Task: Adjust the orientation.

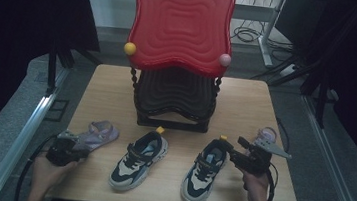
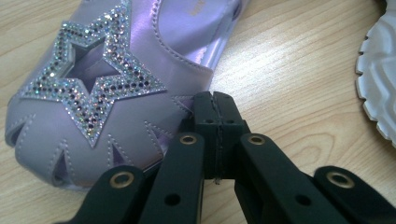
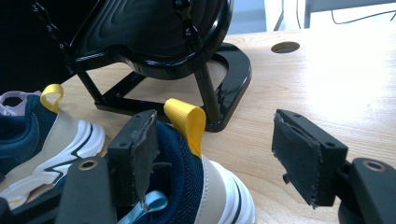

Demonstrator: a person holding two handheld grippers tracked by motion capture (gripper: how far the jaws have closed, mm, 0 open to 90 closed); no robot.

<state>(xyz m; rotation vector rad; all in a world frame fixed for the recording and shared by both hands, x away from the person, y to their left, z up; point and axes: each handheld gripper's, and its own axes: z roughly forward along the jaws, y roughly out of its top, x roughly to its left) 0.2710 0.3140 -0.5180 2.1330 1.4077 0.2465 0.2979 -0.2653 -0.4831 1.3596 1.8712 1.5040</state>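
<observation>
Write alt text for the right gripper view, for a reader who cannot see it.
The right gripper stands open around the heel of a navy and cream sneaker with a yellow pull loop, one jaw inside the collar, the other off to the side. Behind, on the wooden table, stand a black rack and a second sneaker.

High view dim, dark at both sides; soft overhead light on tabletop (image 1: pixel 245 112). Glare on black stand (image 3: pixel 233 70). Sequins on purple shoe (image 2: pixel 93 93) sparkle. Nearest fingers (image 3: pixel 308 158) slightly blurred.
</observation>
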